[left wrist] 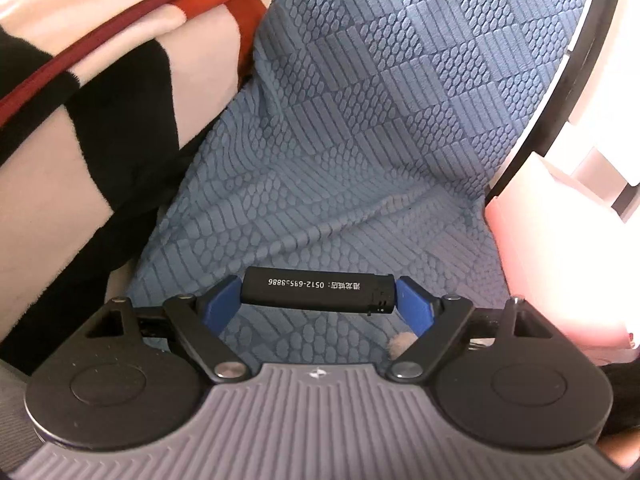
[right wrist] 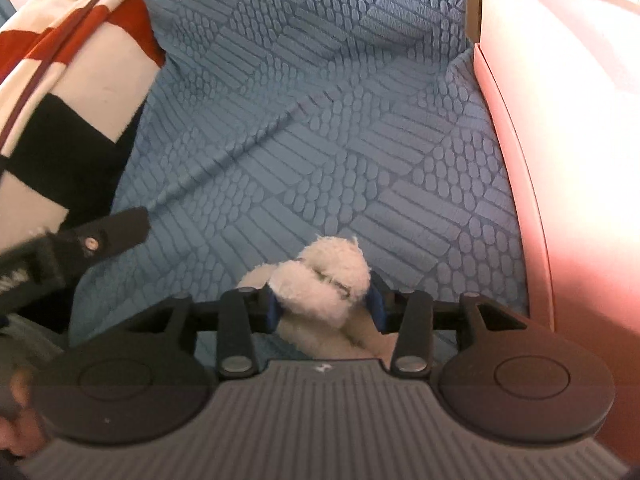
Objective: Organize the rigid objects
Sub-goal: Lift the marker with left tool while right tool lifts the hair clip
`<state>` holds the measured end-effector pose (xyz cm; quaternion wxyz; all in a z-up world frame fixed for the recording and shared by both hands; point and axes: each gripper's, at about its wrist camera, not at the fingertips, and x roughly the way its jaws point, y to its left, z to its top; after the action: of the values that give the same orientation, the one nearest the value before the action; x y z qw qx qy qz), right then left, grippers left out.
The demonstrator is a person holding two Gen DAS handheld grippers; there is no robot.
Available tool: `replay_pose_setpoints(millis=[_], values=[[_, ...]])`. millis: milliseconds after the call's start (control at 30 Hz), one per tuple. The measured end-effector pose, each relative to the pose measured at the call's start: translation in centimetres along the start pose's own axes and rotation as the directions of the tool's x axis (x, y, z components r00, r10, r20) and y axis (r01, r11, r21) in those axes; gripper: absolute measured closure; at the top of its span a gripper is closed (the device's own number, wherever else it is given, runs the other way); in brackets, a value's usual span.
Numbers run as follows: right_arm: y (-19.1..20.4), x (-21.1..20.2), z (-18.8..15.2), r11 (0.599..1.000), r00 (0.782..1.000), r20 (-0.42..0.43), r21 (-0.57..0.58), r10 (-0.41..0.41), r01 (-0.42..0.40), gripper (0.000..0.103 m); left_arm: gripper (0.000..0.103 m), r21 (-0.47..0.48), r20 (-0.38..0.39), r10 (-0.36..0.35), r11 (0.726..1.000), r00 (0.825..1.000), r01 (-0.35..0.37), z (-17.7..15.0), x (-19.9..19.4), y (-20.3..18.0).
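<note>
My left gripper (left wrist: 318, 294) is shut on a black lighter (left wrist: 318, 290) with white printed digits. It holds the lighter crosswise by its two ends, above the blue textured cloth (left wrist: 360, 120). My right gripper (right wrist: 325, 304) is shut on a small white fluffy toy (right wrist: 326, 284), held just above the same cloth (right wrist: 320, 120). A bit of the toy's fluff (left wrist: 400, 342) shows low in the left wrist view. The left gripper's finger (right wrist: 108, 234) shows at the left edge of the right wrist view.
A pink box (right wrist: 560, 160) stands along the right side; it also shows in the left wrist view (left wrist: 540, 260). A striped cream, red and black fabric (left wrist: 100, 100) lies at the left, also seen in the right wrist view (right wrist: 60, 80). A red cord (left wrist: 100, 40) runs across it.
</note>
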<state>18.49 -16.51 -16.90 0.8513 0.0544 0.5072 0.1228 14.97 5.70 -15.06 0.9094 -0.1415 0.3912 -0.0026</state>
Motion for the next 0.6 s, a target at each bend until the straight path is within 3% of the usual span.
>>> replay_pose_setpoints(millis=[200,333,600], values=[[1.0,-0.6,-0.1,0.998,0.998,0.054,-0.057,-0.026,0.029,0.064,0.017,-0.011,-0.014,-0.028,1.000,1.000,0.028,0.4,0.1,0.2],[0.6,-2.0,0.2,0.999,0.995,0.089,-0.020,-0.041,0.043,0.064,0.017,-0.012,0.004,-0.063,0.998,0.998,0.063,1.0,-0.6,0.3],[1.0,-7.8,1.0,0.998,0.980,0.191,-0.020,-0.053,0.057,0.064,0.017,0.081,0.068,-0.109,0.991,0.992,0.104,2.1,-3.5,-0.5]])
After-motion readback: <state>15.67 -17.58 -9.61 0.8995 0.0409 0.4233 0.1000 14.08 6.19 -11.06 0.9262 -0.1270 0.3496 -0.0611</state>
